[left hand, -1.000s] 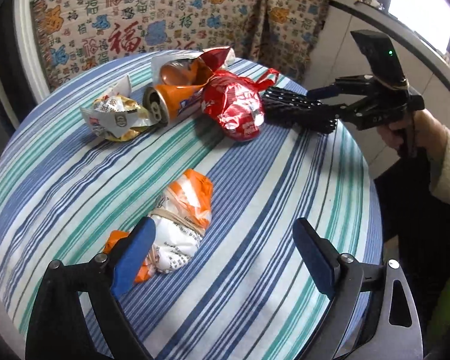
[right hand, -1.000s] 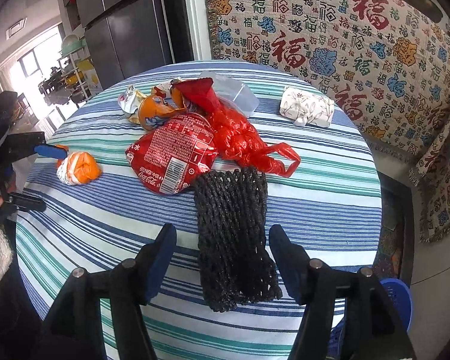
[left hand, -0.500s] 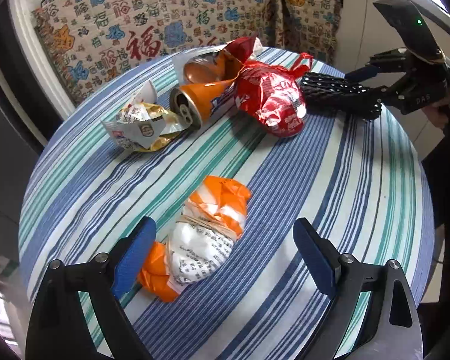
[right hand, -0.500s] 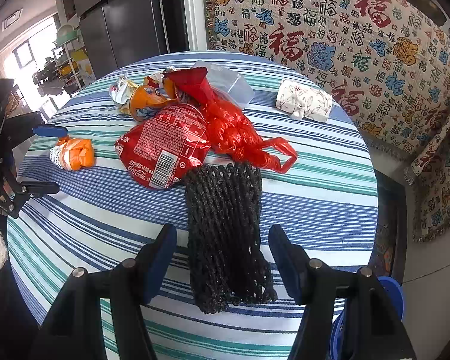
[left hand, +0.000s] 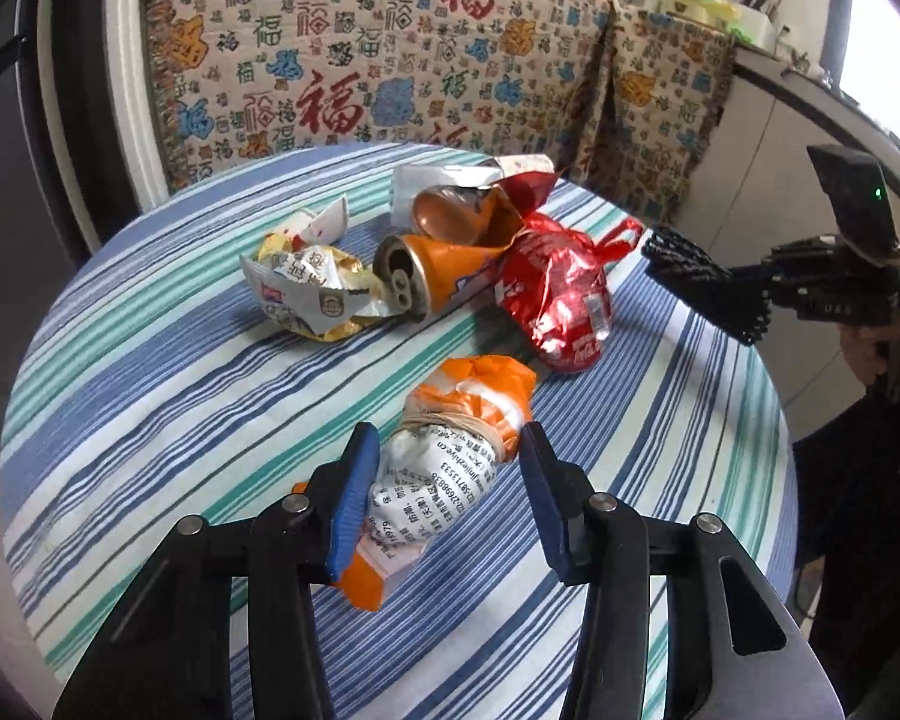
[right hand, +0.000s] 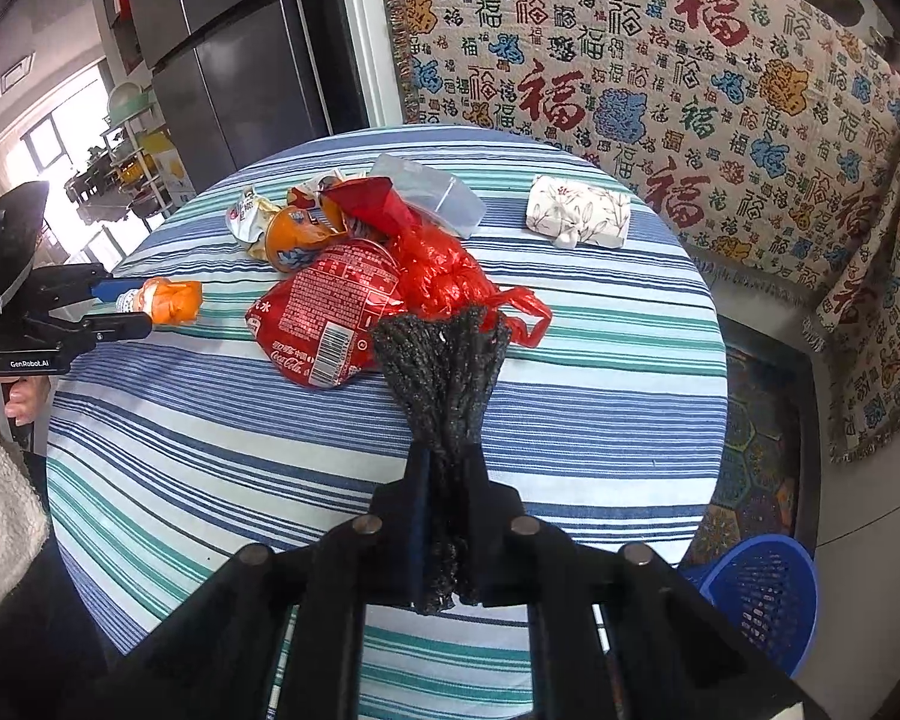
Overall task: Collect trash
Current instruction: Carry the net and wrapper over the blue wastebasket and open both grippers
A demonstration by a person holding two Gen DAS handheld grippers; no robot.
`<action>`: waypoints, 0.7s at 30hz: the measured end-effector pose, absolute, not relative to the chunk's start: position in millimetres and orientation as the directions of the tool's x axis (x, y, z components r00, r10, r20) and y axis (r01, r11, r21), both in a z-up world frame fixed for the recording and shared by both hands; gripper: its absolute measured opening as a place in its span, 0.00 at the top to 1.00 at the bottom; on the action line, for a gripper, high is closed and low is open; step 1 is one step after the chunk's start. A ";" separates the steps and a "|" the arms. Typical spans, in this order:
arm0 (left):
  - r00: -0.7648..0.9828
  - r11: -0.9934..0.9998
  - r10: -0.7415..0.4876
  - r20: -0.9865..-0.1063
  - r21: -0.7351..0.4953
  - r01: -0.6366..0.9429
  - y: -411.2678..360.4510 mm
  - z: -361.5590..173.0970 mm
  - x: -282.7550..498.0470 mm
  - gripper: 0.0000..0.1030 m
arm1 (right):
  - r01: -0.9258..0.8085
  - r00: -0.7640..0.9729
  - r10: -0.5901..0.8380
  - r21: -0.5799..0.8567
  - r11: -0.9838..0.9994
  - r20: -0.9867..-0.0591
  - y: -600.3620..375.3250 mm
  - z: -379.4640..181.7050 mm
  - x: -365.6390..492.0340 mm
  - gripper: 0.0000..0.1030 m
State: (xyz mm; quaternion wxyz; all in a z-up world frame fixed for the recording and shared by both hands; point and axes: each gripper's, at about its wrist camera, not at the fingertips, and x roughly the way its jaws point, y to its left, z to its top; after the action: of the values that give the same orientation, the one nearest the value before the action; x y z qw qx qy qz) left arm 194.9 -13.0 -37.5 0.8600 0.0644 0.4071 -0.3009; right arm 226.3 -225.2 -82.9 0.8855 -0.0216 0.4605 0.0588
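Trash lies on a round striped table. My left gripper is open, its jaws on either side of a crumpled orange and white wrapper, also seen in the right wrist view. My right gripper is shut on a black foam net, which also shows in the left wrist view. Beyond lie a red Coca-Cola wrapper, an orange can, a red plastic bag and a silver-yellow wrapper.
A white floral pouch and a clear plastic bag lie at the table's far side. A blue basket stands on the floor at the right. A patterned blanket hangs behind. A dark fridge stands at the left.
My left gripper moved forward around the orange and white wrapper and narrowed. My right gripper closed on the black foam net.
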 end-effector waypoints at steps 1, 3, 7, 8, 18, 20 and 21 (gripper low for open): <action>0.491 0.809 -0.474 -0.731 -0.142 0.570 -15.6 -35.8 193.8 0.52 | -0.119 0.572 0.085 0.021 0.993 -0.816 -228.0 -81.6 225.2 0.89; 0.495 0.806 -0.489 -0.718 -0.155 0.572 -25.0 -31.1 190.1 0.52 | -0.107 0.579 0.089 0.033 0.994 -0.810 -234.6 -77.7 222.5 0.89; 0.485 0.795 -0.517 -0.705 -0.187 0.577 -56.3 -26.3 184.8 0.52 | -0.069 0.594 0.075 0.042 0.997 -0.801 -253.3 -70.4 213.8 0.89; 0.480 0.793 -0.520 -0.706 -0.190 0.579 -66.5 -26.1 182.5 0.52 | -0.058 0.598 0.070 0.043 0.997 -0.799 -258.5 -68.9 211.4 0.89; 0.405 0.730 -0.589 -0.699 -0.246 0.637 -191.1 -25.2 163.2 0.52 | 0.086 0.636 -0.005 0.064 0.994 -0.772 -329.8 -54.1 168.5 0.89; 0.381 0.715 -0.613 -0.692 -0.282 0.639 -215.0 -24.1 164.5 0.52 | 0.126 0.644 -0.025 0.074 0.989 -0.764 -347.9 -52.4 158.2 0.89; 0.372 0.712 -0.620 -0.691 -0.295 0.637 -227.3 -23.7 164.9 0.52 | 0.152 0.648 -0.038 0.080 0.985 -0.761 -359.5 -52.6 151.8 0.89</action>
State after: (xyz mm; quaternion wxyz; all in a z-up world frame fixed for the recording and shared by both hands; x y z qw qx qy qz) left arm 164.9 -227.3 -23.7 0.8282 0.0106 0.4123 -0.3794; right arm 151.8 -359.5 -52.6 0.9052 0.0683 0.4162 -0.0526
